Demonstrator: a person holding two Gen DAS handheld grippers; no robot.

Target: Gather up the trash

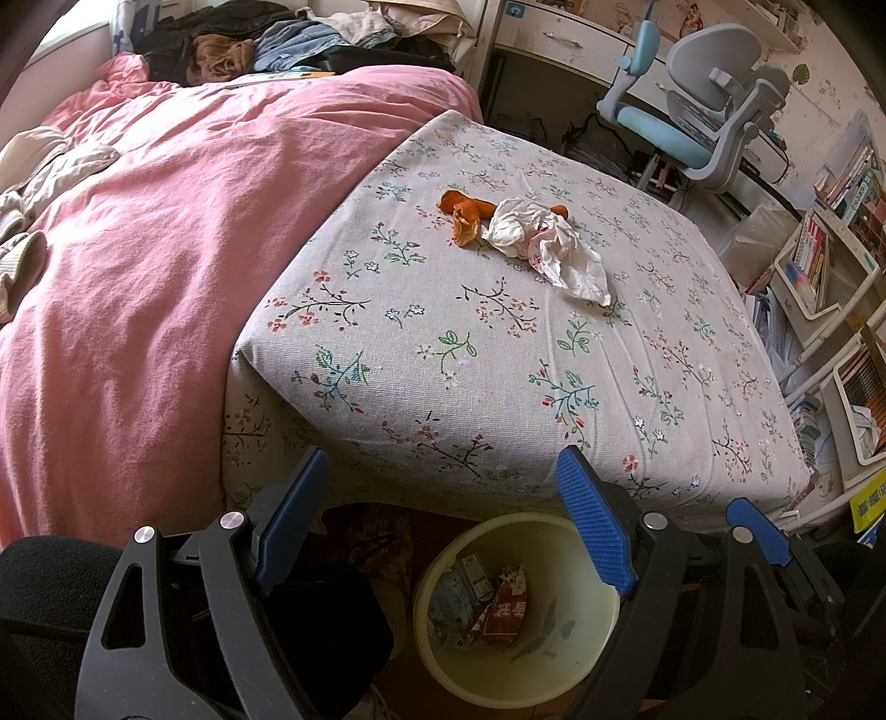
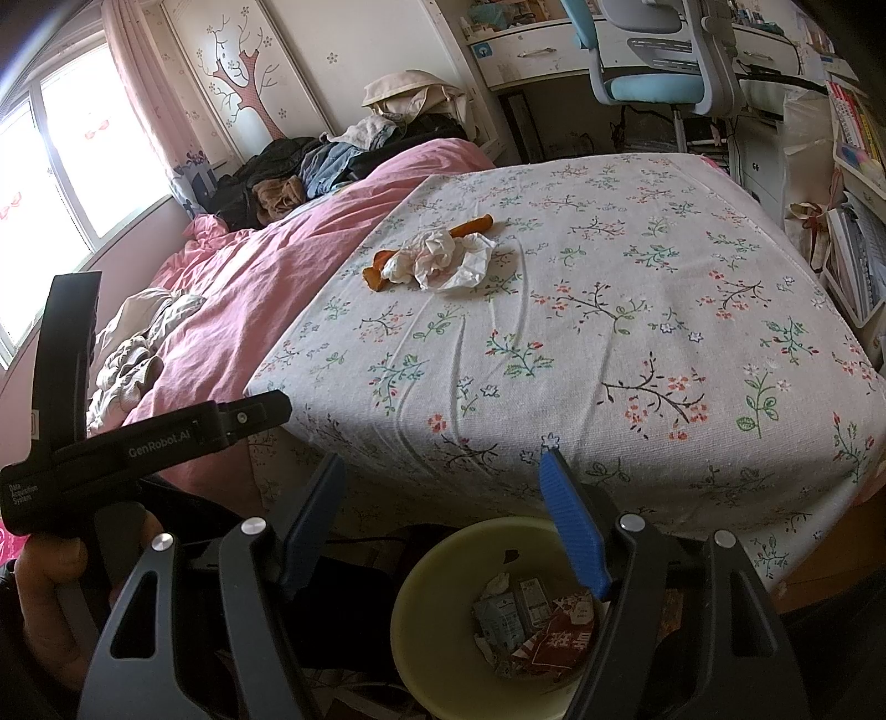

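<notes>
Crumpled white paper [image 1: 545, 243] [image 2: 446, 260] lies on the floral bed sheet [image 1: 498, 354] [image 2: 609, 332], with orange peel [image 1: 465, 216] [image 2: 382, 268] beside and partly under it. A pale yellow bin [image 1: 443, 559] [image 2: 412, 598] stands on the floor at the bed's near edge, holding a carton and a red wrapper. My left gripper [image 1: 443, 526] is open and empty above the bin. My right gripper [image 2: 443, 526] is open and empty above the bin; one of its blue fingertips [image 1: 758, 529] shows in the left wrist view. Both are well short of the trash on the bed.
A pink duvet [image 1: 138, 277] [image 2: 266, 277] covers the bed's left half, with clothes piled at the far end [image 1: 266, 44]. A blue-grey desk chair [image 1: 698, 111] [image 2: 653, 55] and desk stand beyond the bed. Bookshelves [image 1: 830, 266] line the right. The left gripper's body [image 2: 111, 443] shows in the right wrist view.
</notes>
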